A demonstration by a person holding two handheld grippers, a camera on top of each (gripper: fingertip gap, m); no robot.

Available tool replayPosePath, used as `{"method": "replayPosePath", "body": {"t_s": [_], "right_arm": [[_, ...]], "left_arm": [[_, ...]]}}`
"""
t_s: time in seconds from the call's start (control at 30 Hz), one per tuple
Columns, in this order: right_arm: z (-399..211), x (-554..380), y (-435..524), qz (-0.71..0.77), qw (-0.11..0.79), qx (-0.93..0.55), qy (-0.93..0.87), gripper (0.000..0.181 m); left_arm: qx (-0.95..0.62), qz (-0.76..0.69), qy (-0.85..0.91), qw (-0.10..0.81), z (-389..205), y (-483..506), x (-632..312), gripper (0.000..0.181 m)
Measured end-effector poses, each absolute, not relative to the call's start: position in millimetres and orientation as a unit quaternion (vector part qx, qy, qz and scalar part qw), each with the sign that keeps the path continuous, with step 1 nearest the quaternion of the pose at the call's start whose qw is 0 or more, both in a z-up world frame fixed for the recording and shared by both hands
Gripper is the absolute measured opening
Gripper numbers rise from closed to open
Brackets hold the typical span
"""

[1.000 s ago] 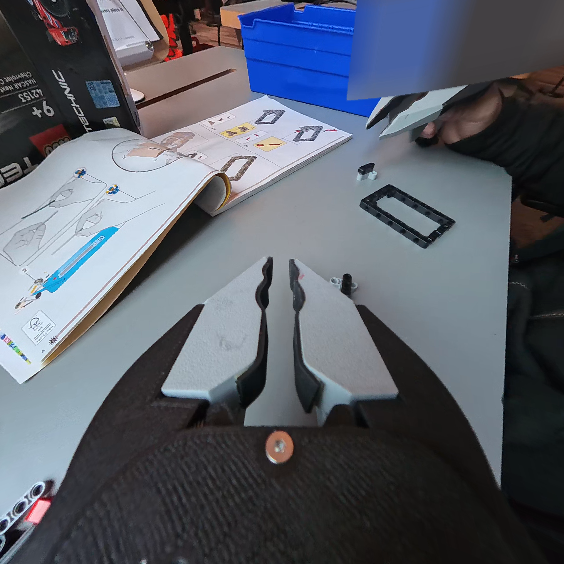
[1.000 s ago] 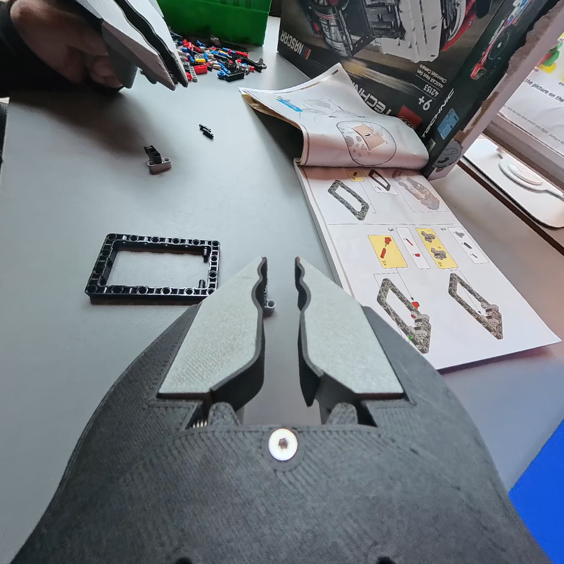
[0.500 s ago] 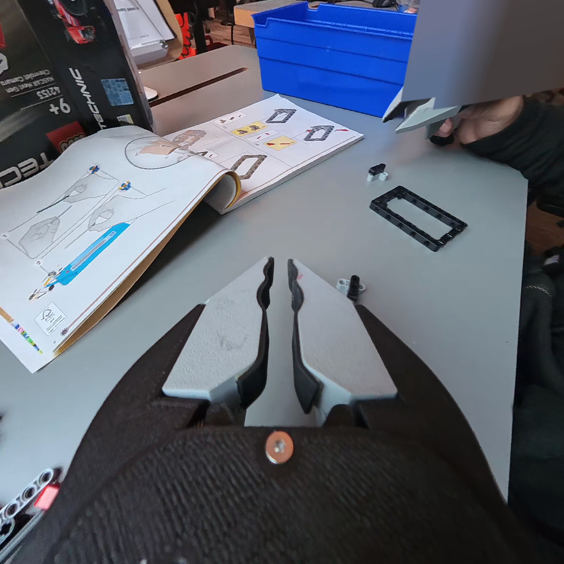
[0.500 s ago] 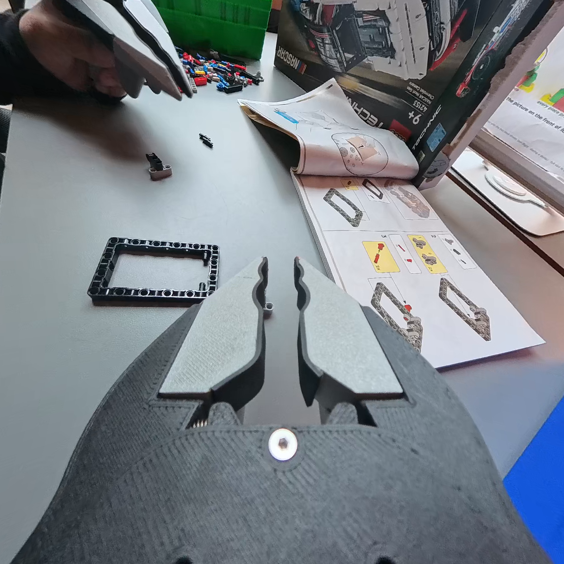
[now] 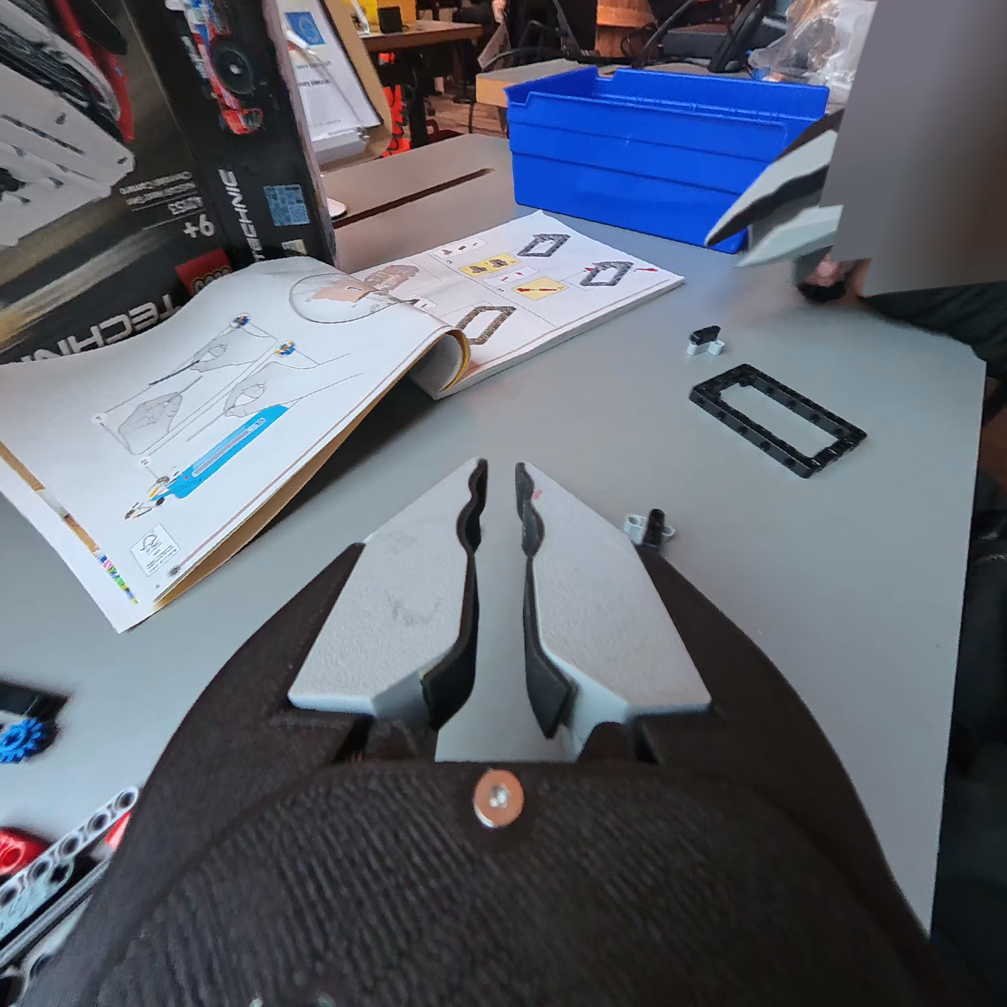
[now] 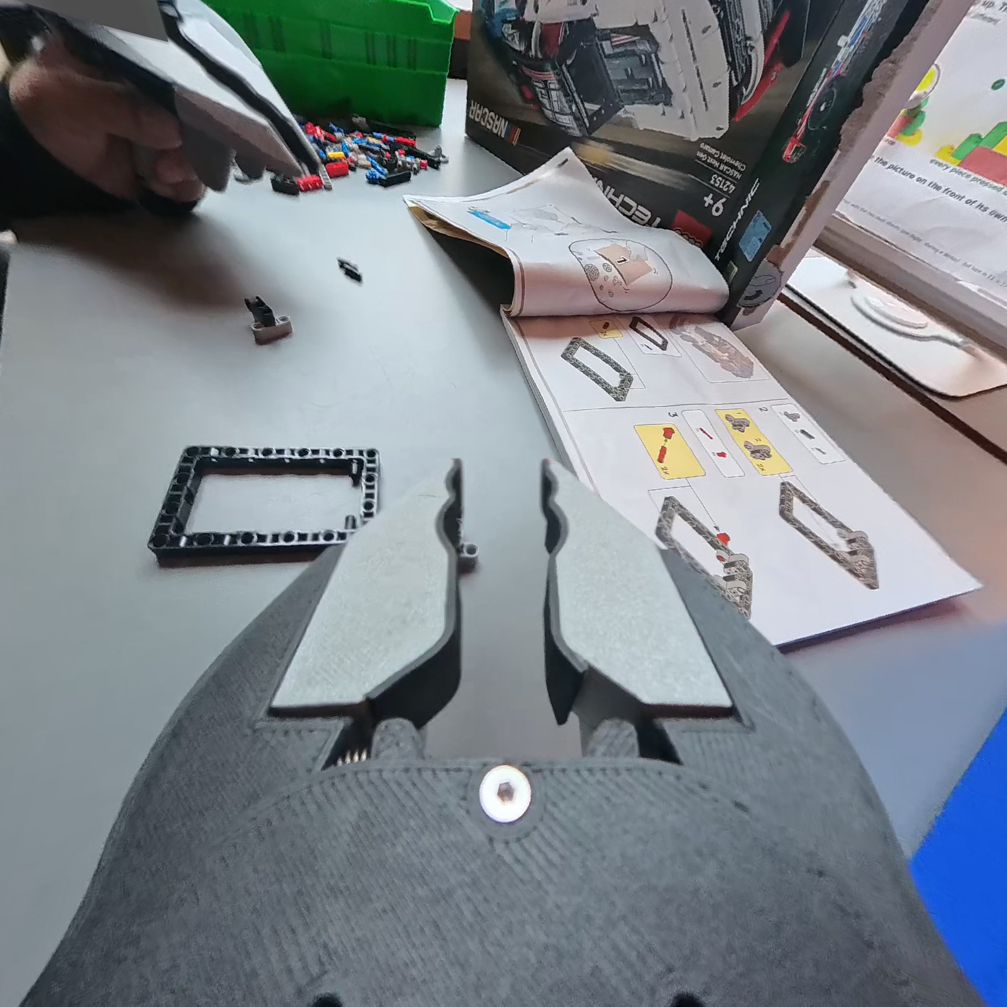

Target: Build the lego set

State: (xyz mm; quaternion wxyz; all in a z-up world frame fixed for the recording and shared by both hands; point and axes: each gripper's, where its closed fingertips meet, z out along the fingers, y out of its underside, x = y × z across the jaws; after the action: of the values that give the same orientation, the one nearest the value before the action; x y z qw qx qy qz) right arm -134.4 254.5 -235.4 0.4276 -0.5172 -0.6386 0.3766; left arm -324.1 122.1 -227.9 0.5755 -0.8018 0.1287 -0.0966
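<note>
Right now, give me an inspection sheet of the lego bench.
Surface: grey table, flat.
Job's things: black rectangular lego frame lying flat; two small grey-and-black connector pieces apart from it; open paper instruction booklet; set box standing behind.
Clutter: loose pile of mixed coloured lego pieces; green bin; blue bin.
Grippers: left gripper fingers slightly apart, empty; right gripper fingers apart, empty.
Cables: nothing seen.
Surroundings: blurred room furniture.
</note>
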Motion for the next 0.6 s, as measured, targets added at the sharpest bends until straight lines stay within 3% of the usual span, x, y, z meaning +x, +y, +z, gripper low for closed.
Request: {"method": "replayPosePath", "body": {"t_s": [0.07, 0.1, 0.27, 0.4, 0.6], "right_arm": [[-237, -137, 251, 0.409, 0.399, -0.53, -0.626, 0.046], [-239, -138, 250, 0.419, 0.381, -0.537, -0.625, 0.047], [-233, -150, 246, 0.4, 0.389, -0.53, -0.639, 0.027], [-221, -185, 224, 0.398, 0.362, -0.503, -0.676, 0.027], [-222, -238, 180, 0.396, 0.295, -0.452, -0.743, 0.024]], "left_arm": [[-0.803, -0.087, 0.099, 0.581, -227, 125, -335, 0.015], [-0.804, -0.082, 0.082, 0.583, -226, 126, -341, 0.019], [-0.811, -0.083, 0.041, 0.578, -228, 124, -361, 0.017], [-0.843, -0.165, 0.072, 0.507, -243, 123, -350, 0.017], [-0.889, -0.101, 0.154, 0.42, -266, 121, -352, 0.014]]}}
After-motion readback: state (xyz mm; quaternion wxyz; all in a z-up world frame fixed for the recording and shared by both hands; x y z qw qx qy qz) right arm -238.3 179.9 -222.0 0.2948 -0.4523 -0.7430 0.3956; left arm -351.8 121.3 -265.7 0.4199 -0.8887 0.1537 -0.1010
